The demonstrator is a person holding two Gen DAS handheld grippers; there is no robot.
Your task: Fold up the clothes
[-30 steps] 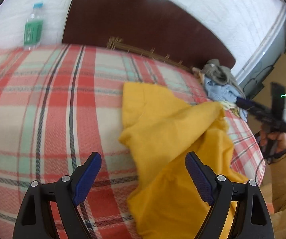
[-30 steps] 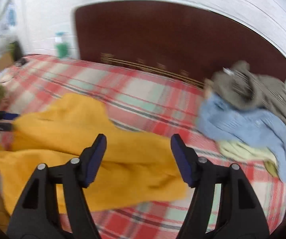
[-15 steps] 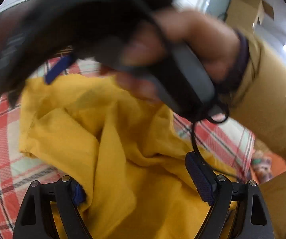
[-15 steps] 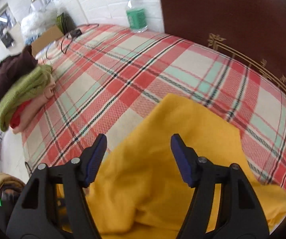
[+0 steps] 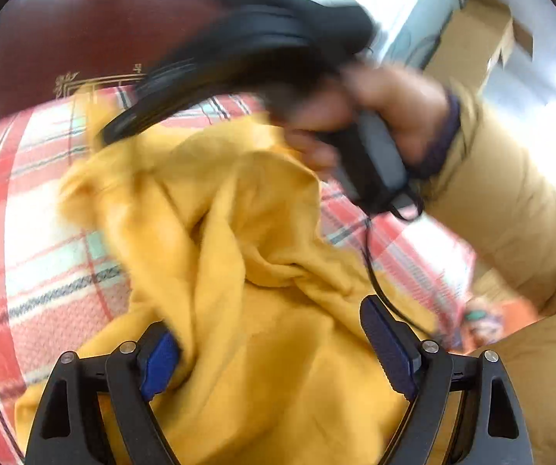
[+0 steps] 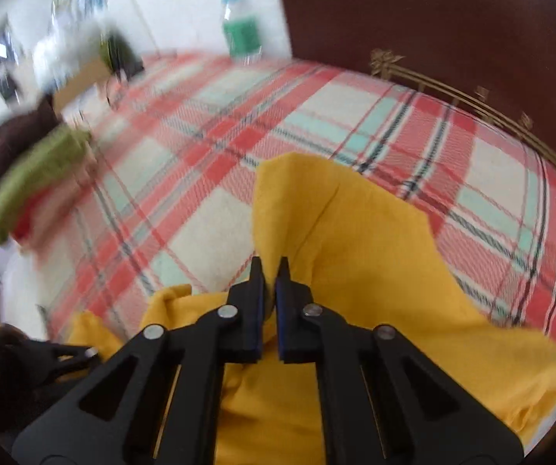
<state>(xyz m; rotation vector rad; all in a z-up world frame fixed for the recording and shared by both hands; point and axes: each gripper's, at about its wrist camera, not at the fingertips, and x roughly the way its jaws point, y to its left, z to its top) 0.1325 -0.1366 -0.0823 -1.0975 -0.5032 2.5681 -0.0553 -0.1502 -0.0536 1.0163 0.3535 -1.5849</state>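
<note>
right claw (image 6: 269, 271) having just closed, now pinching yellow garment (image 6: 359, 255) | left claw (image 5: 274, 345) spread over the cloth | plaid bed (image 6: 208, 178)

One yellow garment (image 6: 374, 271) lies on the one bed, which wears a single plaid cover (image 6: 208, 178). Two claws are about: the left claw (image 5: 274, 348) and the right claw (image 6: 270, 275). One green-labelled bottle (image 6: 241, 35) stands by the one dark headboard (image 6: 432, 19). One stack of folded clothes (image 6: 30, 170) sits at the bed's edge, and one cardboard box (image 5: 471, 35) beyond.
</note>
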